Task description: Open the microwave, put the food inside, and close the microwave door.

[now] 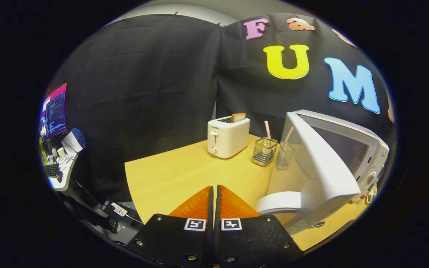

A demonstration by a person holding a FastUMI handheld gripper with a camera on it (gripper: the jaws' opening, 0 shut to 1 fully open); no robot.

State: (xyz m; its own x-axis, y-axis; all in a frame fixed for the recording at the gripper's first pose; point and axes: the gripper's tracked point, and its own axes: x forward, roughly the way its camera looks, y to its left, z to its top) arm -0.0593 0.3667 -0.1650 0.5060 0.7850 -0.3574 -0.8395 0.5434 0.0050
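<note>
The white microwave (352,149) stands at the right of the wooden table (169,175). Its door (322,163) is swung partly open toward me, edge-on. A white plate (279,201) lies low beside the door's bottom edge, just right of my fingers; what it carries is hidden from here. My gripper (214,191) hovers over the table's near side, left of the door. Its orange fingers (199,204) are pressed together with nothing between them.
A white toaster (227,137) with a slice of bread sticking out stands at the table's back. A wire basket (264,150) holding a striped straw sits between the toaster and the microwave. Off the table's left edge are a desk and a lit monitor (54,111).
</note>
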